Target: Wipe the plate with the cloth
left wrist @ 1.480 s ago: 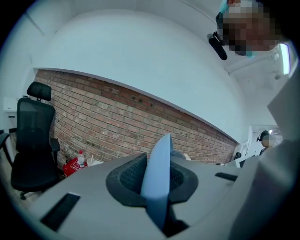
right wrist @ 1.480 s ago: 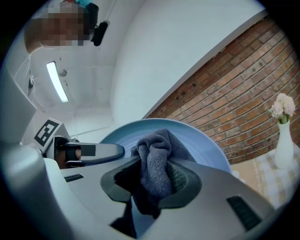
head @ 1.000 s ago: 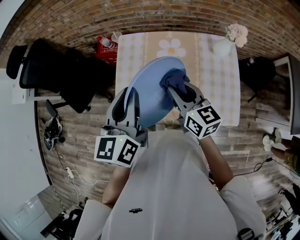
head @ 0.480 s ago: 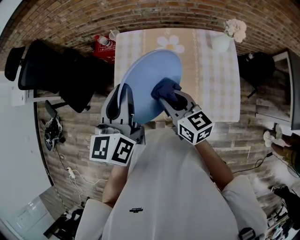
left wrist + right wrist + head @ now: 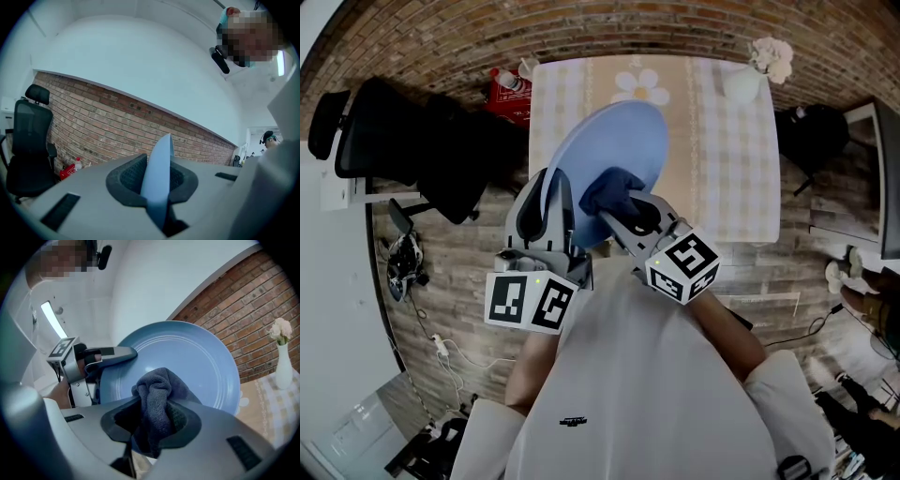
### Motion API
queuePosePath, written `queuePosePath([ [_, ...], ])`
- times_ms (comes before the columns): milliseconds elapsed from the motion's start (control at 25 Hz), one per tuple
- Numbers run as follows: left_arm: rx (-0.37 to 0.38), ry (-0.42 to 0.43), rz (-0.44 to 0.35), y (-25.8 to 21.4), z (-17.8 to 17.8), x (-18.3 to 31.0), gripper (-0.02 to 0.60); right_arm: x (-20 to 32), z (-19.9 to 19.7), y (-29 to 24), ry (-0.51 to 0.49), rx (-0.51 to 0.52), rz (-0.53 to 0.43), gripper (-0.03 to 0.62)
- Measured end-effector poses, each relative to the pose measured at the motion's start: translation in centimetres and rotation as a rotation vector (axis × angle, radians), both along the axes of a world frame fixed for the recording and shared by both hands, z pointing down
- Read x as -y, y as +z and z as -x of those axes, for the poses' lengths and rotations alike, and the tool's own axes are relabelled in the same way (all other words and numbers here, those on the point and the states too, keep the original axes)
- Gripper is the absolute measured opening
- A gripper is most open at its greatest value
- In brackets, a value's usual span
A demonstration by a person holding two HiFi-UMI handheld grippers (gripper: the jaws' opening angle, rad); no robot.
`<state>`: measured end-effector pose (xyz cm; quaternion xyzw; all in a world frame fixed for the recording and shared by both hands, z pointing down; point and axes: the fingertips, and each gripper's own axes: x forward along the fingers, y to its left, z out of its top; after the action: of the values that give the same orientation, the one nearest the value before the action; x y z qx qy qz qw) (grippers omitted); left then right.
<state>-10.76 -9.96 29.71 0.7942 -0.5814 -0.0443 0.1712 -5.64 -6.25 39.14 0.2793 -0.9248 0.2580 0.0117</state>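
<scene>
Far left in the head view: black office chair (image 5: 394,141), just beside the bench (image 5: 731,141). Next, the left gripper (image 5: 551,199), fingers clenched edge-on over the lower left rim of the blue plate (image 5: 623,150), holding it tilted up in the air above the bench's near edge. In the left gripper view, only the thin rim visible between the pads. Pressed against the plate's face, toward its lower middle: dark blue cloth (image 5: 614,186), bunched and pinched tight between the fingers of the right gripper (image 5: 623,208). Far right, at the bench's back corner: white vase (image 5: 745,86) with pale flowers, upright, well apart from the plate.
</scene>
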Motion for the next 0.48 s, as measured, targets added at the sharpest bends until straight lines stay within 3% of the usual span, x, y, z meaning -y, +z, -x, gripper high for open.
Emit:
queuePosePath([
  [480,0.042,0.034,-0.003,0.2,-1.0,-1.2,0.048,1.4,-0.5,-3.9,0.037,0.070,-0.079,0.126],
])
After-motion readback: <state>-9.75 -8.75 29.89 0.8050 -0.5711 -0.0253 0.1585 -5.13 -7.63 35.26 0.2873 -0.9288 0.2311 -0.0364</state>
